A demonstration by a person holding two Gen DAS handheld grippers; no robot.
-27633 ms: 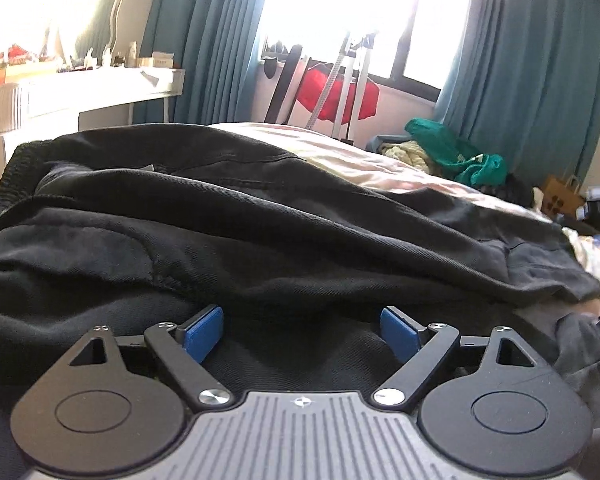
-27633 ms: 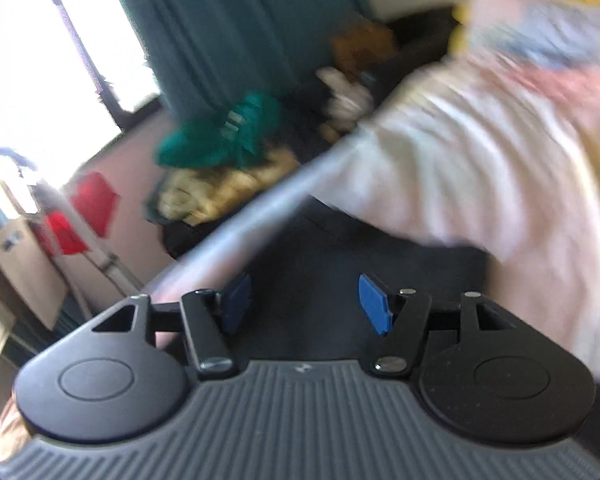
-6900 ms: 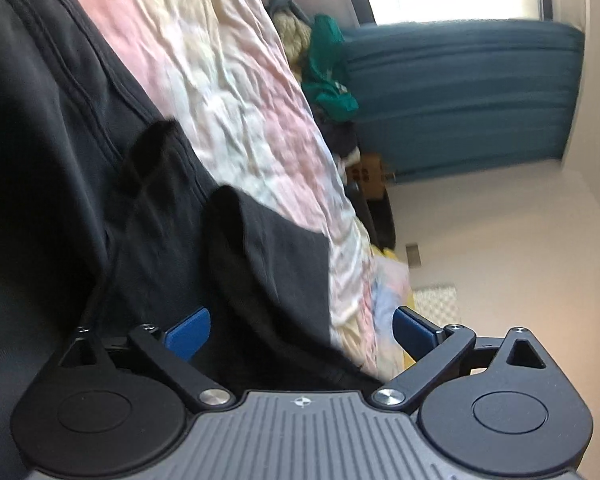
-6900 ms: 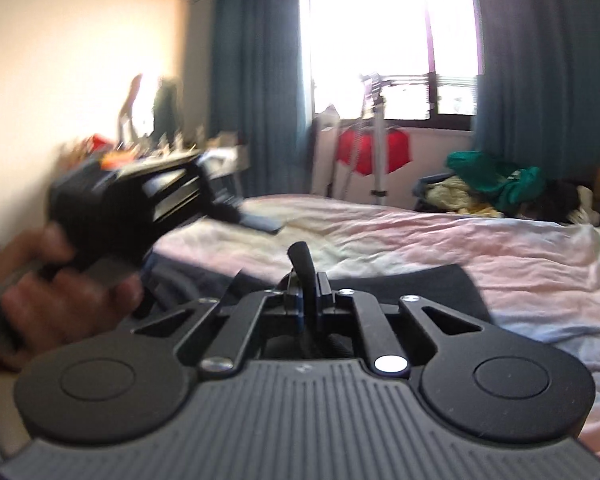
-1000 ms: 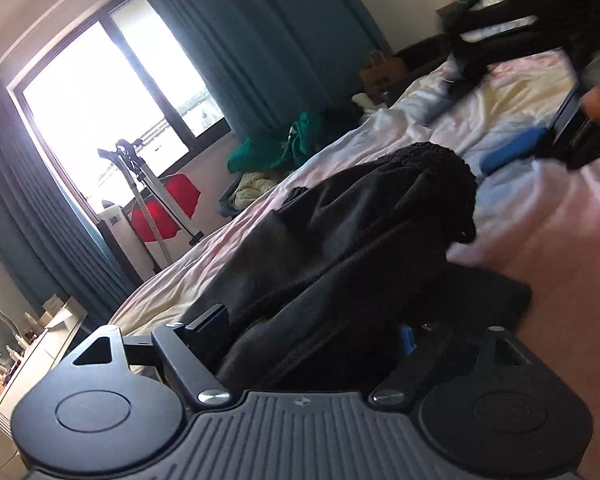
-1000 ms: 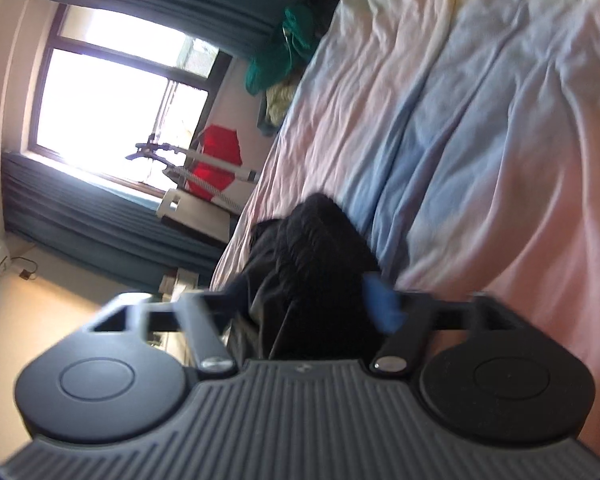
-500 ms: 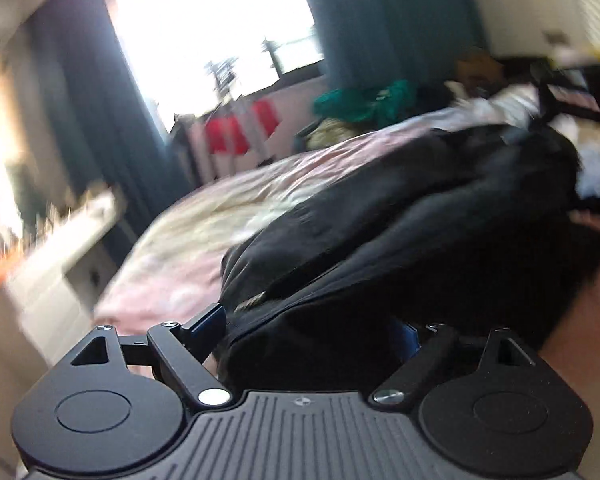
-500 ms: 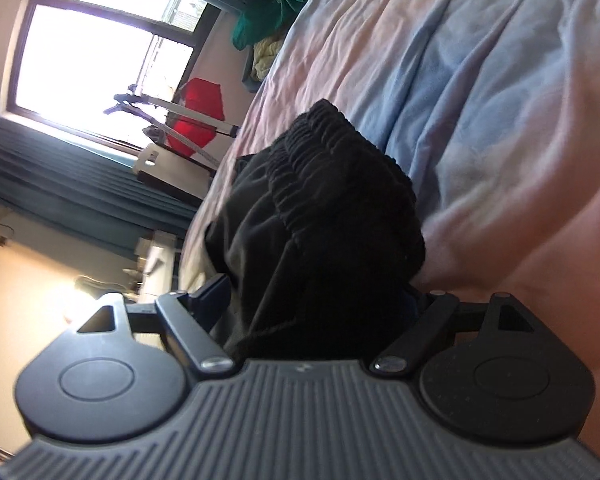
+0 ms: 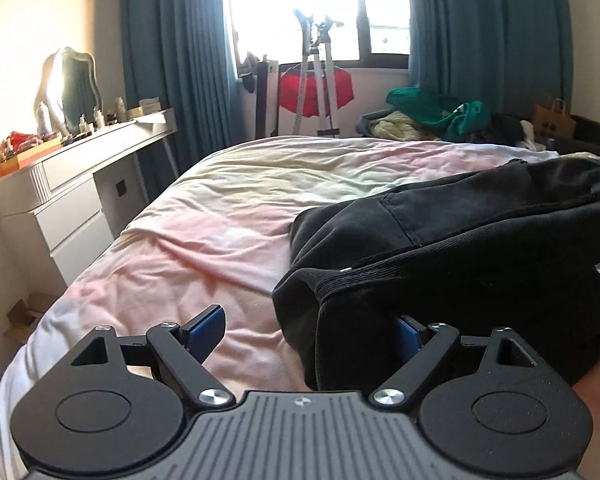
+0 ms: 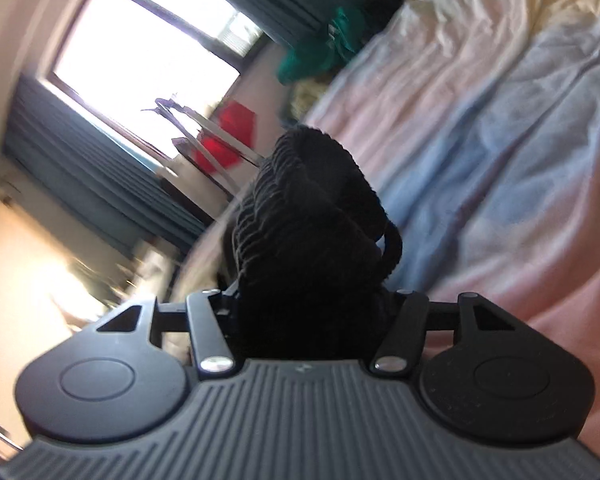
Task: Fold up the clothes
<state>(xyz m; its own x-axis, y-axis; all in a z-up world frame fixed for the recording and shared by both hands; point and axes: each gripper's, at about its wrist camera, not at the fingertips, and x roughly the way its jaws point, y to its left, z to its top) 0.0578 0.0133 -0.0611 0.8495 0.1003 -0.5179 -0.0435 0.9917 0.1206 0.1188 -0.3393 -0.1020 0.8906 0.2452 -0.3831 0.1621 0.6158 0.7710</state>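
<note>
A black garment (image 9: 460, 248) lies folded on the pink bed sheet (image 9: 220, 220), stretching off to the right. My left gripper (image 9: 306, 332) stands open at its near corner. The cloth covers most of the right blue pad (image 9: 406, 338), while the left pad (image 9: 206, 328) is bare over the sheet. In the right wrist view the garment's ribbed waistband (image 10: 308, 200) is bunched up between the fingers of my right gripper (image 10: 308, 304). Its jaws are closing, with cloth filling the gap and hiding both pads.
A white dresser (image 9: 72, 188) with a mirror stands left of the bed. By the window are a metal stand with red cloth (image 9: 316, 88), a pile of green and yellow clothes (image 9: 440, 112) and a paper bag (image 9: 552, 114). Pastel sheet (image 10: 500, 120) spreads right of the bundle.
The left gripper rolled upright and swung left, so the garment now sits at its right side. The right gripper's fingers came closer together on the waistband bundle.
</note>
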